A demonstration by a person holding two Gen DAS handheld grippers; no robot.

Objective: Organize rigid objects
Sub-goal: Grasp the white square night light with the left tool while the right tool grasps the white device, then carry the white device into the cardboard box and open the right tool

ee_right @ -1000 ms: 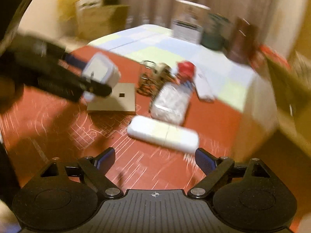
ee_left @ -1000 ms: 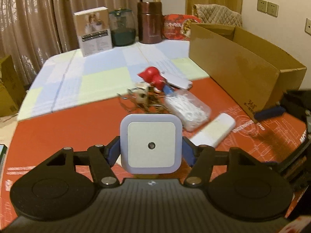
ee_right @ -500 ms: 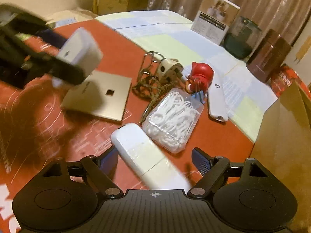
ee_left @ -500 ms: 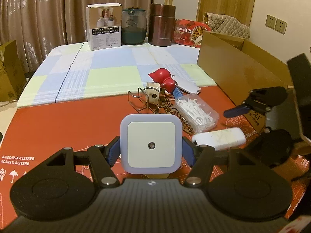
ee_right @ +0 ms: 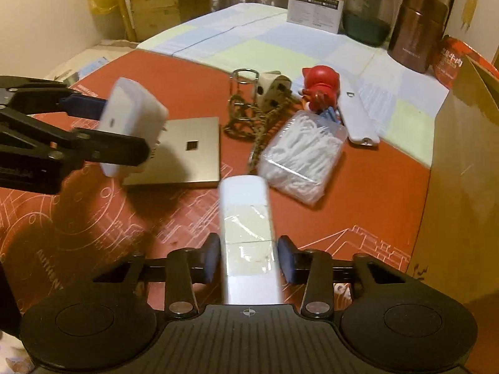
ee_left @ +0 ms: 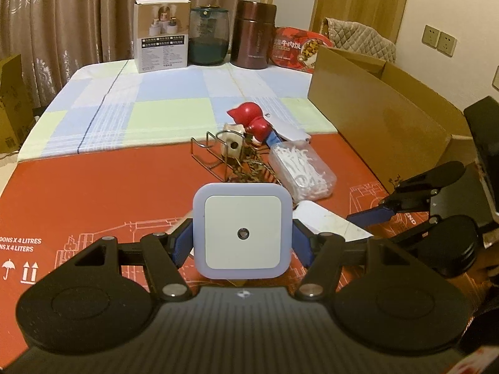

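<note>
Progress stands at an early stage, judged from the layout; the cardboard box [ee_left: 383,115] at the right edge of the table [ee_left: 78,193] appears to be the destination, though its inside is hidden in both views, so nothing can be confirmed as stowed.

Left gripper [ee_left: 242,244] is clenched on the square white night light [ee_left: 242,233], held off the table with its face toward the camera; right gripper [ee_right: 248,260] straddles the long white case [ee_right: 248,237], blue pads at or just off its sides; whether it grips cannot be told; the case's far end points toward the pile.

Items outstanding on the red mat, by count: one clear box of floss picks [ee_right: 301,163]; one red figurine [ee_right: 319,88]; one flat white remote-like bar [ee_right: 358,118]; one metal plate [ee_right: 184,162] with a square hole; one wire rack [ee_right: 243,93]; one beige socket adapter [ee_right: 274,92] tangled with a braided cord [ee_right: 259,143]; these lie close together, several touching.

Two items in hand; seven loose; sorting mostly remains.

At the far end stand one printed carton [ee_left: 162,34], one green glass jar [ee_left: 209,35], one brown canister [ee_left: 254,34] and one red snack pack [ee_left: 296,48]; apparently not part of the job.
</note>
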